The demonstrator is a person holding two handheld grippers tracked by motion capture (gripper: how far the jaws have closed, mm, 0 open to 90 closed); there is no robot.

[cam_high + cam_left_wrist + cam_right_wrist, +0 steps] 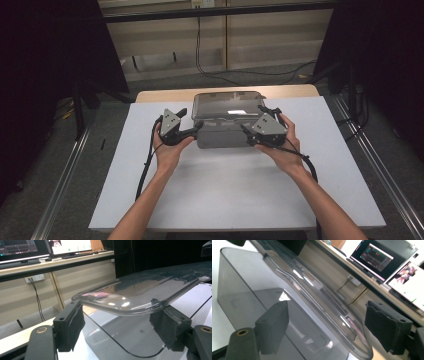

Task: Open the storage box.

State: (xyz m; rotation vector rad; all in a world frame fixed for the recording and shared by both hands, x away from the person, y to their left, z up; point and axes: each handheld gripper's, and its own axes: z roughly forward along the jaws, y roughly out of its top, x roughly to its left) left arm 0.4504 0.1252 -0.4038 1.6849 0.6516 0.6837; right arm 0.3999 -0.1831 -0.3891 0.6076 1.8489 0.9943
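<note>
A smoky grey plastic box (222,136) stands at the far middle of the white table top (225,190), with a clear glossy lid (227,104) on it. My left gripper (198,126) is at the box's left end and my right gripper (245,131) at its right front corner. In the left gripper view the left gripper (120,327) is open, and the lid's rim (130,311) passes between its pads without touching either. In the right gripper view the right gripper (329,327) is also open, its pads set either side of the lid's edge (322,312).
A strip of wooden table (160,95) shows behind the white top. Black cables (146,170) trail from both grippers over the table. Dark frame posts (77,107) stand at both sides. Monitors (374,258) sit on a desk beyond the box.
</note>
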